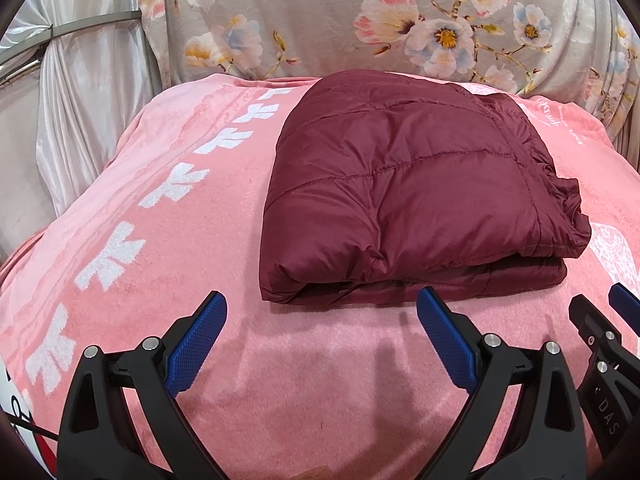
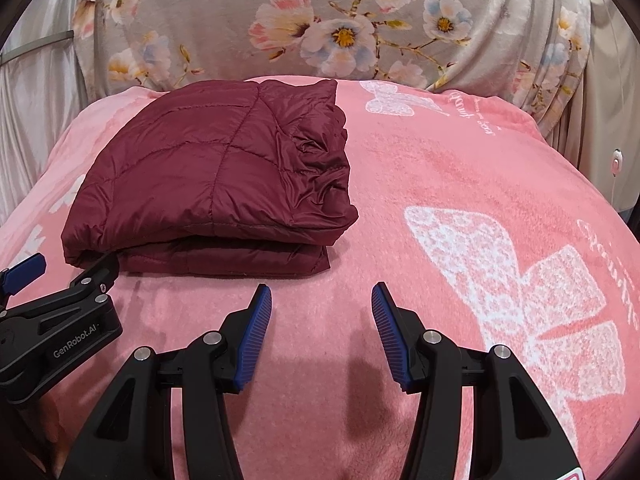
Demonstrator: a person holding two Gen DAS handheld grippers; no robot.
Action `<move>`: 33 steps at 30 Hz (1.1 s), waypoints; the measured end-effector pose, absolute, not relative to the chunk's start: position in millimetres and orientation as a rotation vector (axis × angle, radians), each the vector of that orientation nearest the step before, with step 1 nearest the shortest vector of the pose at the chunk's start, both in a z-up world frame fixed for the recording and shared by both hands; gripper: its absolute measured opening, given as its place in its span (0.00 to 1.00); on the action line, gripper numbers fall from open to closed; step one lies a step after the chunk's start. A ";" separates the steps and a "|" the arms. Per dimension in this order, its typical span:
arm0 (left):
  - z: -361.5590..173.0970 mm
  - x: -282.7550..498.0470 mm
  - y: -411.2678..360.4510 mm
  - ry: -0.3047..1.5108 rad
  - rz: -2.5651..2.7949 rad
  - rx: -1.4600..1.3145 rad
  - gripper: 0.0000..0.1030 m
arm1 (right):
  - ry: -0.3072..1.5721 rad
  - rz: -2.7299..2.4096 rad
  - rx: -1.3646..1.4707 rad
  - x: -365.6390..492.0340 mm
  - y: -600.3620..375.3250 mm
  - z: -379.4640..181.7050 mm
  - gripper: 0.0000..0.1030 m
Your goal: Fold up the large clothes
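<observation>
While both claws gape empty low in frame, left gripper (image 1: 322, 312) and right gripper (image 2: 322, 300), the quilted, glossy maroon jacket (image 1: 408, 196) lies folded mid-frame on a fuzzy pink blanket (image 1: 312, 380) before floral drapery (image 1: 320, 20).

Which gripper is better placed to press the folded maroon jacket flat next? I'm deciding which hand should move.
Left, probably. The left gripper is open, with the folded jacket directly ahead. The right gripper, also open, faces bare pink blanket, with the jacket off to its left.
</observation>
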State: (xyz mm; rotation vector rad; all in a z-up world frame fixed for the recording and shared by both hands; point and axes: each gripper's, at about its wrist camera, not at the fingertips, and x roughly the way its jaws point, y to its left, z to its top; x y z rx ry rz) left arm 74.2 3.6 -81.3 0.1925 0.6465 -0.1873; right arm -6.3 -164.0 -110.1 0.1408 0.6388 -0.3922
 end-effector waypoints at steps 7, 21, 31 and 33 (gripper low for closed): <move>-82.6 74.0 2.3 0.650 -0.186 0.194 0.91 | 0.639 -0.394 0.139 -5.7 -163.7 -110.3 0.50; -82.2 73.7 1.9 0.649 -0.184 0.194 0.91 | 0.639 -0.394 0.138 -5.1 -162.5 -111.0 0.51; -82.1 74.3 2.5 0.649 -0.186 0.193 0.91 | 0.639 -0.395 0.137 -5.1 -162.2 -110.9 0.51; -82.7 74.0 1.7 0.651 -0.187 0.194 0.91 | 0.639 -0.395 0.137 -5.2 -162.3 -111.0 0.51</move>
